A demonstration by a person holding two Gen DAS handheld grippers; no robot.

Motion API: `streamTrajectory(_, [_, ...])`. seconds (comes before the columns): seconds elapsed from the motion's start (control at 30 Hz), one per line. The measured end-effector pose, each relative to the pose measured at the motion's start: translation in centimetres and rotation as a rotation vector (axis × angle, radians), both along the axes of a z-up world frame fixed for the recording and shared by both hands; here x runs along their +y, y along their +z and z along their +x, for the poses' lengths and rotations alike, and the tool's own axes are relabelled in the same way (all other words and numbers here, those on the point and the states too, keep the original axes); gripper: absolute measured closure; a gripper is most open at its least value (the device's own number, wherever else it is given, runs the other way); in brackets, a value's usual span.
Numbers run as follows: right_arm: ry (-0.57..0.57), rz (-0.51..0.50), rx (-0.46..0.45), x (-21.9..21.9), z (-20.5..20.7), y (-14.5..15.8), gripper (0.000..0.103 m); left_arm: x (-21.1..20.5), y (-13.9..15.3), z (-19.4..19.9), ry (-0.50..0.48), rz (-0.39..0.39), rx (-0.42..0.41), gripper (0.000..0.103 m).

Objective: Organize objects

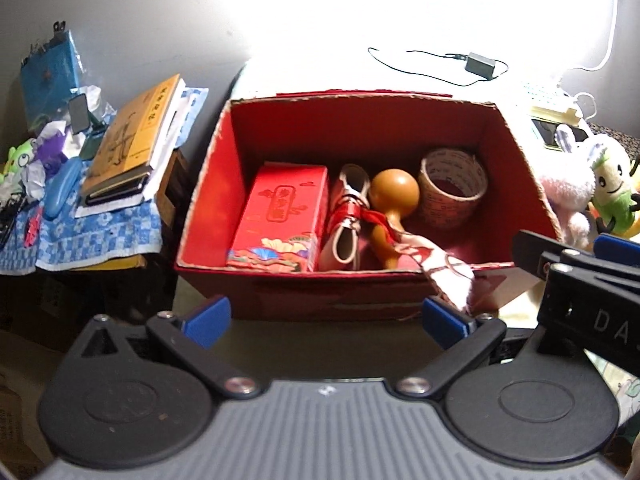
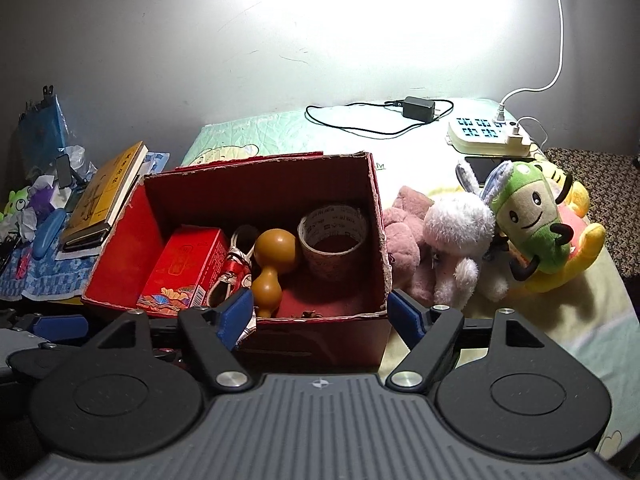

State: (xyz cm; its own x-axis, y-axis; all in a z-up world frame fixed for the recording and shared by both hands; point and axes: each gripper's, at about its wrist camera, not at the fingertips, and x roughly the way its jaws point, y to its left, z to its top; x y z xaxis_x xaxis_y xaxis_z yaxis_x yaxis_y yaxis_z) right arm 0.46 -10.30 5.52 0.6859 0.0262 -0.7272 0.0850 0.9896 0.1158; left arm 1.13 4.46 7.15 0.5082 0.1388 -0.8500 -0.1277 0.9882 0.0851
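Red box: holds carton, gourd, tape roll; soft toys remain outside (on bed); both grippers' jaws wide, empty

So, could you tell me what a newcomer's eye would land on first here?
Probably the open red cardboard box at centre, holding a red packet, a brown gourd and a tape roll. Next, the heap of plush toys just right of it, on the bed.
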Motion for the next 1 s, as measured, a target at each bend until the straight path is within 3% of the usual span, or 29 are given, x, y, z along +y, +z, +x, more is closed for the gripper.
streamTrajectory(1.0, [0.035,0.027,0.002,1.8,3.5,-0.8,0.026,2.9,-0.6,2.5,0.045,0.014,-0.015,0.002])
